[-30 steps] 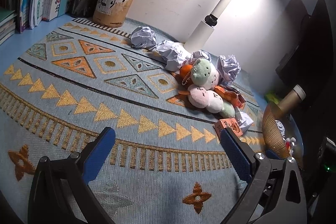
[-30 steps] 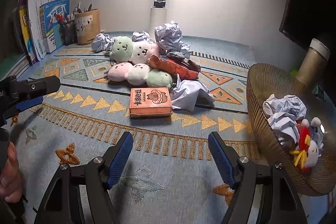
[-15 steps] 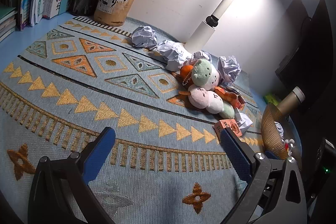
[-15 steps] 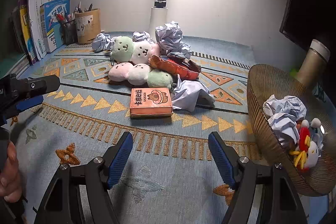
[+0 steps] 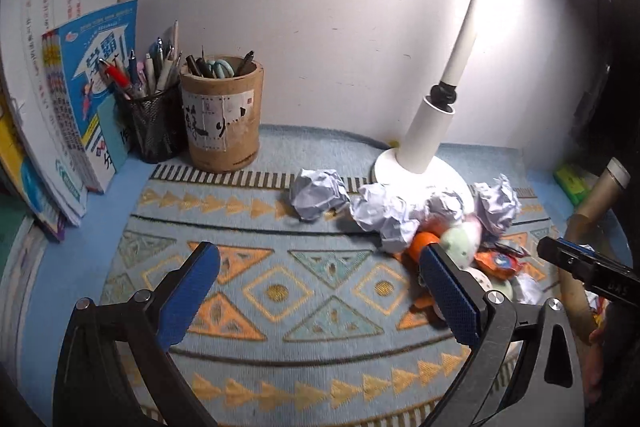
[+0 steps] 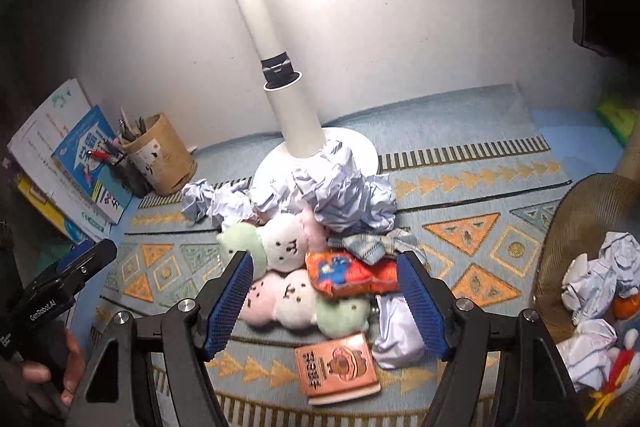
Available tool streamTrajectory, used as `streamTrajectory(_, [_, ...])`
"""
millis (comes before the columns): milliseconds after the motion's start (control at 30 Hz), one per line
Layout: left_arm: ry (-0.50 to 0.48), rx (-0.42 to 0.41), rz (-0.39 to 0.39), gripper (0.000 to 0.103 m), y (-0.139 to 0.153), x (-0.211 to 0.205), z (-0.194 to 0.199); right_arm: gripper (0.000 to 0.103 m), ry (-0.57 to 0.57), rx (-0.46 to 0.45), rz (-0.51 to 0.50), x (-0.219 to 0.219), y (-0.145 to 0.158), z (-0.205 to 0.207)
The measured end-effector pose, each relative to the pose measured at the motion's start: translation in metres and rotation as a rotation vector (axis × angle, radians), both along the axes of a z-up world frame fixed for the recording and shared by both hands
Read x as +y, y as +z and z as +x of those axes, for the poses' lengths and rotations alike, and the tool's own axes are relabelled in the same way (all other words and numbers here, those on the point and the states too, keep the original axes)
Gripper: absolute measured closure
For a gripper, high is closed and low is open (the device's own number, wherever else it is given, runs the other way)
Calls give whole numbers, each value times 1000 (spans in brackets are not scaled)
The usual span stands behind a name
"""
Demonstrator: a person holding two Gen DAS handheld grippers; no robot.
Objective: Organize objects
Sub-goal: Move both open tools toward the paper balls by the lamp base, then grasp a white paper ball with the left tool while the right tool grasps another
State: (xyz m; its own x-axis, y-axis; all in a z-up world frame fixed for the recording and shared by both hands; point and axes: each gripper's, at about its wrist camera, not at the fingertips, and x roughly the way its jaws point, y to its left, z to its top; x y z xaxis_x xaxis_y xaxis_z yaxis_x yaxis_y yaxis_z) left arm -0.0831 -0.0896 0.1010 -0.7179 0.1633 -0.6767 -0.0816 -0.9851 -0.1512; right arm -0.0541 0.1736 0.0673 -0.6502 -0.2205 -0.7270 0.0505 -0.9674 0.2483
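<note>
At the left edge of the counter, books (image 5: 60, 115) lean against the wall, with a black mesh pen cup (image 5: 152, 123) and a cardboard pen tub (image 5: 222, 123) beside them at the back. The left claw (image 5: 316, 291) stands wide with nothing between its blue pads, hanging over the bare patterned mat (image 5: 280, 267). Toward the middle of the back edge, the white lamp (image 6: 296, 131) rises from its round base, and crumpled paper balls (image 6: 340, 195) crowd against that base. Just in front of them lie the pastel plush toys (image 6: 288, 267), touching an orange snack packet (image 6: 348, 273). The right claw (image 6: 324, 303) hangs over this pile, about half open, gripping nothing. An orange box (image 6: 336, 367) lies flat nearer the front edge, beside another paper wad (image 6: 396, 331). At the right edge, a woven basket (image 6: 560, 227) holds more crumpled paper and a small toy.
</note>
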Motion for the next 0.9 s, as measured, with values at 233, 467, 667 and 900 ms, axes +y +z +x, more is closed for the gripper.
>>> streamTrajectory(233, [5, -83, 16, 3, -46, 3, -94, 30, -11, -15, 47, -7, -22, -51])
streamTrajectory(467, [-43, -126, 43, 44, -72, 17, -116, 54, 13, -24, 89, -15, -41, -64])
streamTrajectory(667, [-48, -74, 23, 56, -51, 21, -91, 59, 11, 59, 52, -6, -15, -36])
streamTrajectory(900, [-78, 5, 33, 56, -1, 34, -3, 59, 95, 125, 47, -12, 26, 47])
